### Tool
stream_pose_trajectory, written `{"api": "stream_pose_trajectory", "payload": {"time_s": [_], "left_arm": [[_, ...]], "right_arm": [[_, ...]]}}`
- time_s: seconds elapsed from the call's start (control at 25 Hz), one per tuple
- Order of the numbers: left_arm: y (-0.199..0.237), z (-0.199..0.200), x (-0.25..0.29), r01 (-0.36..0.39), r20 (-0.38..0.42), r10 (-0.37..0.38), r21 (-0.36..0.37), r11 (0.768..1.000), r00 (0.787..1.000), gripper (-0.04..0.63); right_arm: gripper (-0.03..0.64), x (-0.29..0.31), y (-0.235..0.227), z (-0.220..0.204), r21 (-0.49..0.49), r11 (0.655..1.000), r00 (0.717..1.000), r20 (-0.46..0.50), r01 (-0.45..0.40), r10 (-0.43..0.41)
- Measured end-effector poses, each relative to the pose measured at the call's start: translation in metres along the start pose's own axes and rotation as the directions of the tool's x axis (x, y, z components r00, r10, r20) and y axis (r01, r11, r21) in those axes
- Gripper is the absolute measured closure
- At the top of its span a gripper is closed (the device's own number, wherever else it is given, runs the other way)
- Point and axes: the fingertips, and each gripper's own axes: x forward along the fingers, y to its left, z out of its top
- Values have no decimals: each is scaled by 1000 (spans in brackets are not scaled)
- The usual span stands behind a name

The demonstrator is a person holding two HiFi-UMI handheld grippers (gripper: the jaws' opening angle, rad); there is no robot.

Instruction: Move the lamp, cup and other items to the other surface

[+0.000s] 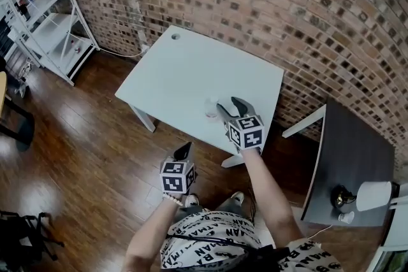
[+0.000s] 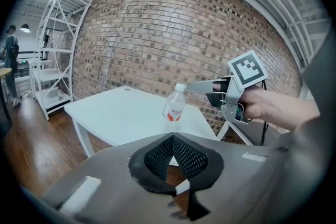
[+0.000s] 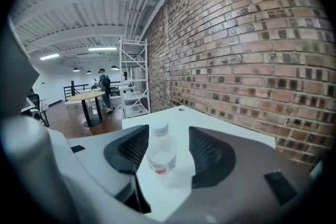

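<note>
Right claw (image 3: 168, 149), released, straddles the upright water bottle (image 3: 160, 157) on the white desk (image 1: 185, 67) — back straight out, pads clear of it.

Right tool (image 1: 228, 104) spread, left tool (image 1: 184, 150) closed

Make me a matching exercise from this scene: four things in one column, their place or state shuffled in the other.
1 water bottle
2 lamp
3 left claw
4 shelving rack

A on the dark table
B shut, nothing in it
C on the white table, between the open right claw's jaws
D standing on the wood floor

Pairs: 1-C, 2-A, 3-B, 4-D
</note>
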Motion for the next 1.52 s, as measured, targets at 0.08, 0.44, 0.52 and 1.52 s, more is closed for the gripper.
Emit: {"api": "stream_pose_trajectory", "payload": {"time_s": [0.08,0.44,0.52,1.52], "left_arm": [[-9,3,4,35,1,-35,14,999,999,594],[-103,1,33,294,-75,-288,109,949,955,594],[-134,-6,38,363,-105,-352,130,923,930,594],[-490,-104,32,792,-335,-718,285,540,610,594]], "right_arm": [[362,-21,-10,-9,44,998,999,3,36,-36],[362,-160,-69,-98,263,907,944,-74,330,-322],[362,-196,-77,-119,294,872,919,-96,393,-382],[364,-556,-170,-284,505,379,535,-208,776,-819]]}}
